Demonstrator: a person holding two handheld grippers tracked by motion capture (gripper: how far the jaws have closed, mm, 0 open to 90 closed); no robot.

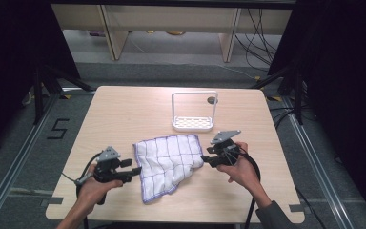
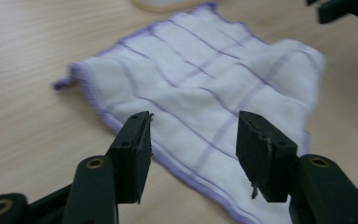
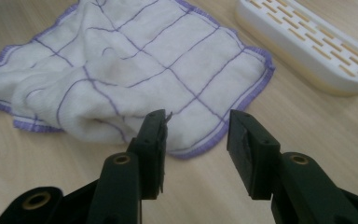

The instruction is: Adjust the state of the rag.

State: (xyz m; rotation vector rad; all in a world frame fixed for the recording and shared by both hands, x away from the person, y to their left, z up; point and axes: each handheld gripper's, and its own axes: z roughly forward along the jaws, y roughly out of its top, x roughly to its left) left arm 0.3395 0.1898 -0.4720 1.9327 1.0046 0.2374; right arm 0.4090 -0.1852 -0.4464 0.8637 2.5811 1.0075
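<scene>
A white cloth (image 1: 169,162) with purple grid lines and a purple hem lies rumpled on the wooden table (image 1: 124,114). My left gripper (image 1: 136,171) sits at the cloth's left edge, jaws apart with nothing pressed between them; in the left gripper view the cloth (image 2: 200,93) lies just beyond the gripper (image 2: 193,140). My right gripper (image 1: 204,159) is at the cloth's right edge, also open. In the right gripper view the cloth's hem (image 3: 205,147) lies just past the gripper (image 3: 196,140), whose pads touch nothing.
A white rack (image 1: 194,112) with a slotted base and a tall frame stands behind the cloth; its base (image 3: 307,42) shows in the right gripper view. Bare table lies to the left and right. The front edge is close to the hands.
</scene>
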